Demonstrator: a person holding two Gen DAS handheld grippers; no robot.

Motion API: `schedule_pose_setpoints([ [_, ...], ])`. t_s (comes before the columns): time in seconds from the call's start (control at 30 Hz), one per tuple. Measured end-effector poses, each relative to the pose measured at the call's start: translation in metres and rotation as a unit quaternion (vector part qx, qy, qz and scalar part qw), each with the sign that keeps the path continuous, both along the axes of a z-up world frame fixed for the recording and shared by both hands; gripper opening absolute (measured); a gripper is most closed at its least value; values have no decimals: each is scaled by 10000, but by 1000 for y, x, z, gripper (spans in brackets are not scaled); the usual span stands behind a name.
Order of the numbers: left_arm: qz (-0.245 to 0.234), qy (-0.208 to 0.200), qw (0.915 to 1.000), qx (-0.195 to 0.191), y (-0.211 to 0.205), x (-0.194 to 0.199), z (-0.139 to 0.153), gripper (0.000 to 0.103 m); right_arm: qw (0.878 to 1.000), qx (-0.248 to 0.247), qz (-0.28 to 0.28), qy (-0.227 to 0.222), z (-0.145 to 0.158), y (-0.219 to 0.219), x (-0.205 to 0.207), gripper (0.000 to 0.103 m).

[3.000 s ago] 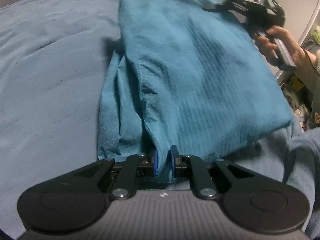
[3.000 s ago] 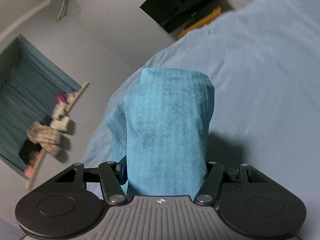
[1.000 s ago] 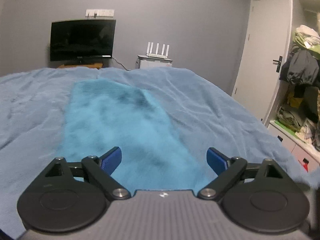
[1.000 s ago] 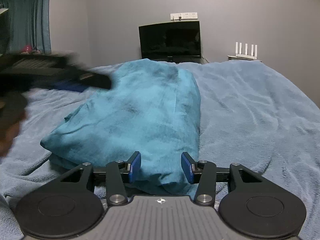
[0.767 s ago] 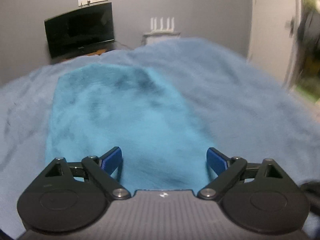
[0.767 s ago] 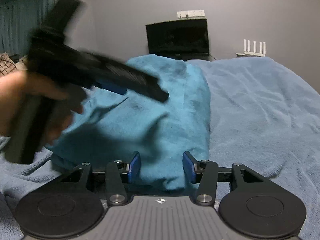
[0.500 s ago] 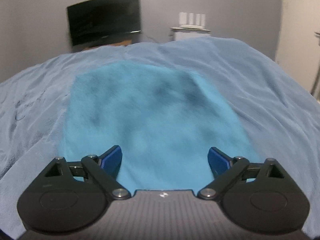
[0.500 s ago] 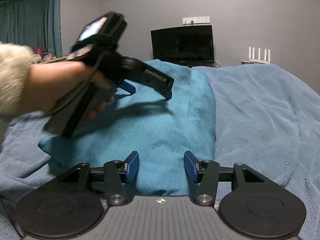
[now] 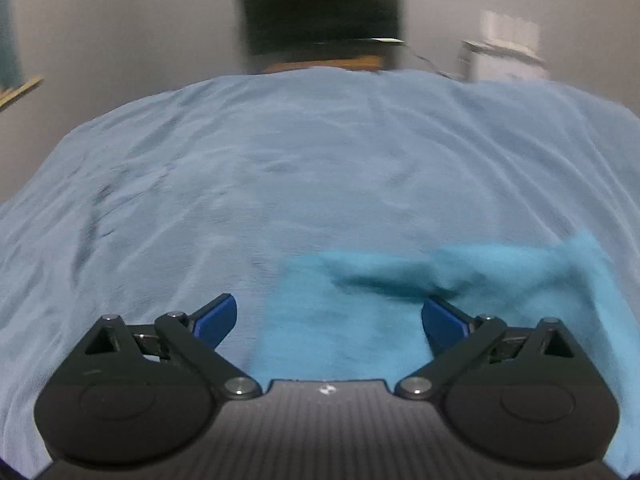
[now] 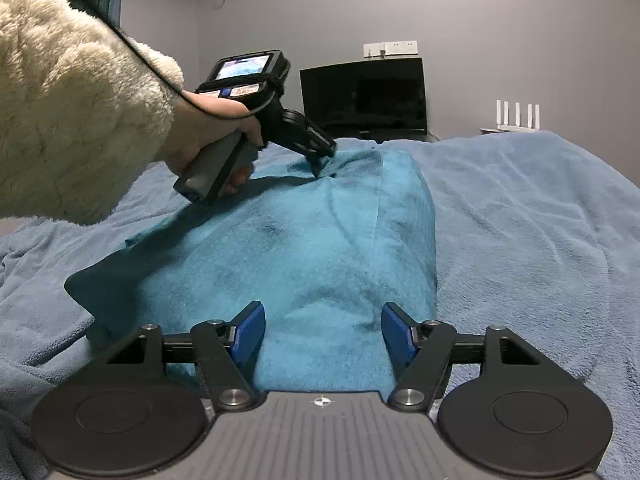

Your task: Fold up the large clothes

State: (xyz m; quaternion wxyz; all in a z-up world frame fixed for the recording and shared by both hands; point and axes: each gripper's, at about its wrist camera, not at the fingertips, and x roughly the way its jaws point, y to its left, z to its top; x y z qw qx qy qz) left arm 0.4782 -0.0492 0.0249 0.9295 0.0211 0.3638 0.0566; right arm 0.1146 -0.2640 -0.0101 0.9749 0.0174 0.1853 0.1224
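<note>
Since a second ago my left gripper (image 10: 318,162) has swung off the middle of the cloth to its far left corner, and both pairs of jaws have just been opening, with nothing pinched between them.

The pale blue fleece bedspread (image 10: 520,216) fills nearly everything, with wide bare room to the right of the cloth and beyond it toward the black television screen (image 10: 362,98) at the grey wall. On it lies the folded teal terry garment (image 10: 320,248) — a long slab whose long axis runs away from my right gripper (image 10: 323,334) toward the television. Its right edge is a straight, rounded fold; its left edge is looser, ending in a near corner that juts left.

My right fingers (image 10: 250,334) stand partly spread over the near end of the garment. My left hand (image 10: 208,136), in a cream fluffy sleeve (image 10: 76,120), tips its gripper down onto the far corner — from its own blurred view the jaws gape wide, and the garment (image 9: 360,320) lies low and to the right.
</note>
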Motion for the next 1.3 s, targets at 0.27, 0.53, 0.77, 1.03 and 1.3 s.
schedule_pose_setpoints([
  [0.27, -63, -706, 9937, -867, 35, -87, 26, 101, 10000, 49, -21, 36, 0, -1, 4, 74],
  [0.53, -992, -180, 9943, -339, 39, -217, 9, 101, 9991, 168, -44, 375, 3, -6, 1, 76],
  [0.77, -721, 239, 9970, 114, 80, -282, -20, 101, 9928, 170, -254, 1159, 4, -15, -19, 75],
  [1.03, -471, 216, 9986, -78, 122, -352, -3, 101, 9893, 197, -559, 1333, 5, -18, -45, 79],
  [1.3, -979, -347, 9930, -554, 101, -408, 1, 102, 9910, -611, -528, 1067, 4, 13, -78, 98],
])
